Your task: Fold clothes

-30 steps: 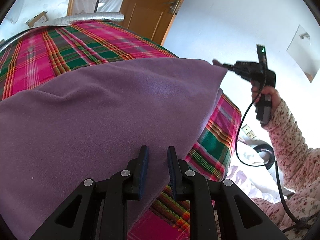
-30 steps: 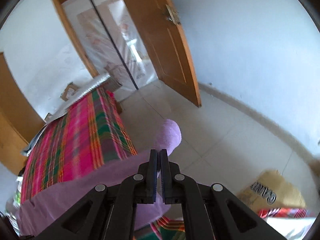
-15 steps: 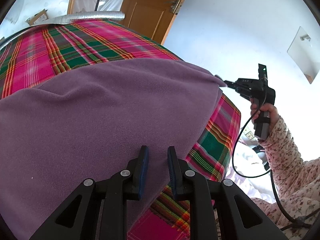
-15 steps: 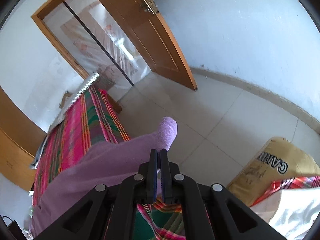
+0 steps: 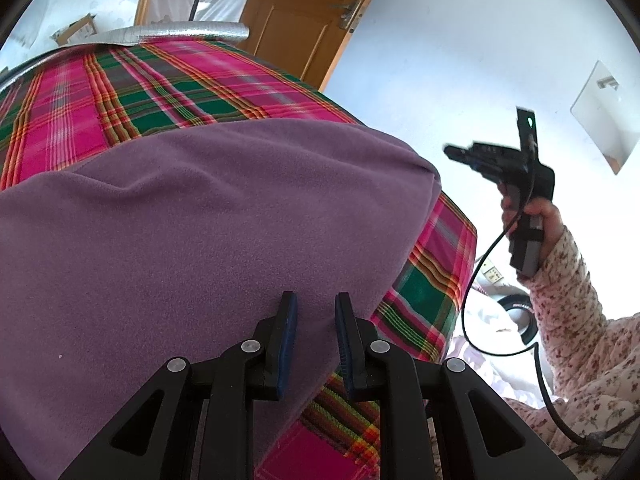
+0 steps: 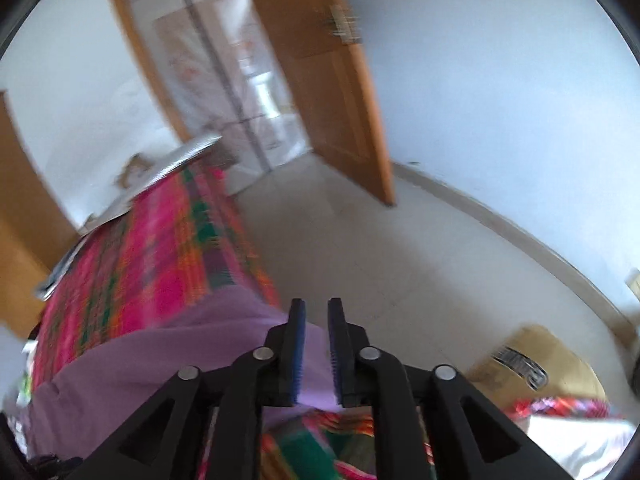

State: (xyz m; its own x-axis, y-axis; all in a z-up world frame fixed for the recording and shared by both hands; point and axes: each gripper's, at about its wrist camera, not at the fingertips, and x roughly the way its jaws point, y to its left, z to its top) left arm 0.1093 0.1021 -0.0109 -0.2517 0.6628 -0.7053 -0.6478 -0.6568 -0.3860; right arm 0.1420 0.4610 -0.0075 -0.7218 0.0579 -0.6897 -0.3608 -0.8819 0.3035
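A purple fleece garment [image 5: 192, 232] lies spread on the bed's pink and green plaid cover [image 5: 168, 88]. My left gripper [image 5: 314, 304] hovers just above its near edge, jaws open, with nothing between them. The garment also shows in the right wrist view [image 6: 160, 352], lying flat below and to the left of my right gripper [image 6: 316, 312], which is open and empty. The right gripper also shows in the left wrist view [image 5: 456, 151], raised in the air beyond the garment's right corner, held by a hand in a floral sleeve.
The bed's right edge [image 5: 460, 264] drops to a tiled floor [image 6: 360, 248]. An open wooden door [image 6: 340, 92] stands beyond the bed. A cardboard box [image 6: 532, 364] sits on the floor at the right. White bedding [image 5: 492, 332] lies low right.
My right gripper has opened and let go of the garment's corner, which has dropped onto the bed. The right gripper has lifted up and away. The left gripper has not moved.
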